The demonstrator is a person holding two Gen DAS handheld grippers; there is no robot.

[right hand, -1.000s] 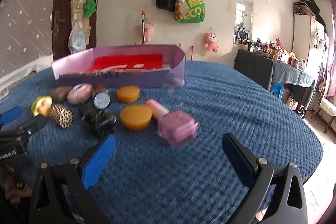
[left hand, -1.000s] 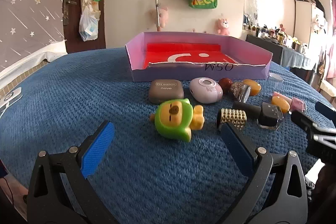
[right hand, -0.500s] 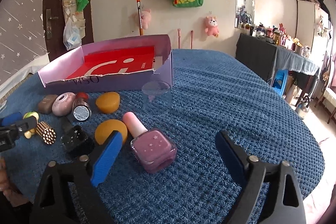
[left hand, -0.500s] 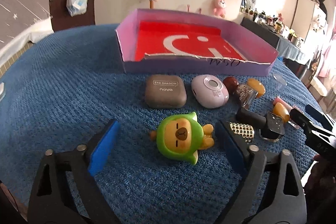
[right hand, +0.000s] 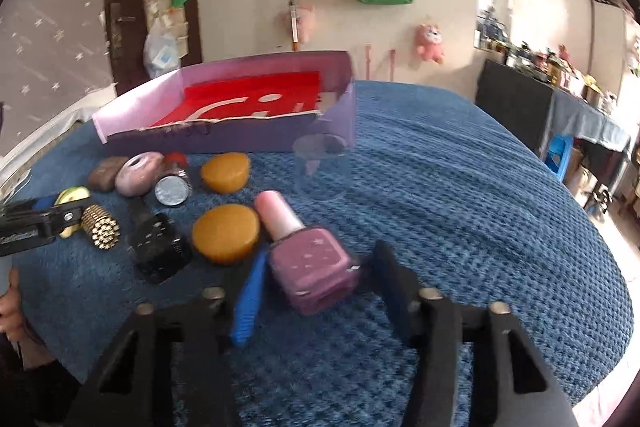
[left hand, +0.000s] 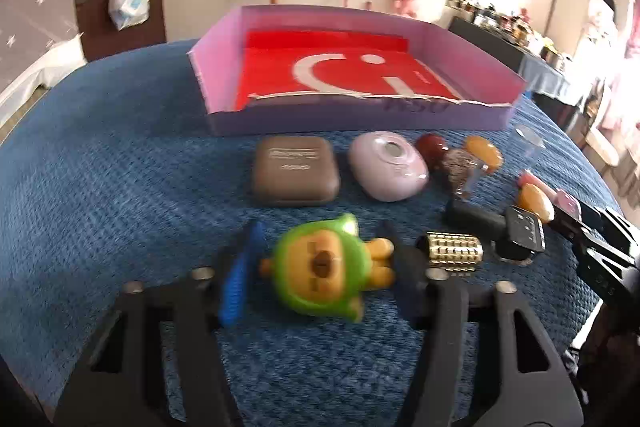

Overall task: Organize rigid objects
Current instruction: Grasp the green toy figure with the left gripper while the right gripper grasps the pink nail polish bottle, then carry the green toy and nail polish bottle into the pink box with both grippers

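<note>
A purple tray with a red floor (left hand: 360, 115) (right hand: 240, 139) stands at the back of the blue cloth. In front of it lie several small objects. My left gripper (left hand: 320, 275) straddles a green and yellow toy figure (left hand: 320, 275); its jaws are close on both sides, contact unclear. My right gripper (right hand: 316, 275) straddles a pink nail polish bottle (right hand: 308, 263), jaws narrowed around it with a small gap on the right. The left gripper shows at the left edge of the right wrist view (right hand: 36, 223).
A brown case (left hand: 296, 177), a lilac oval case (left hand: 386, 171), a gold studded cylinder (left hand: 454, 251), a black bottle (left hand: 500, 231), two orange discs (right hand: 226, 233) (right hand: 226, 173), a clear cup (right hand: 320, 155) and a silver-capped jar (right hand: 172, 183) lie around. The cloth's edge falls away at right.
Both grippers moved forward and down and narrowed: the left now around the green toy, the right around the nail polish bottle.
</note>
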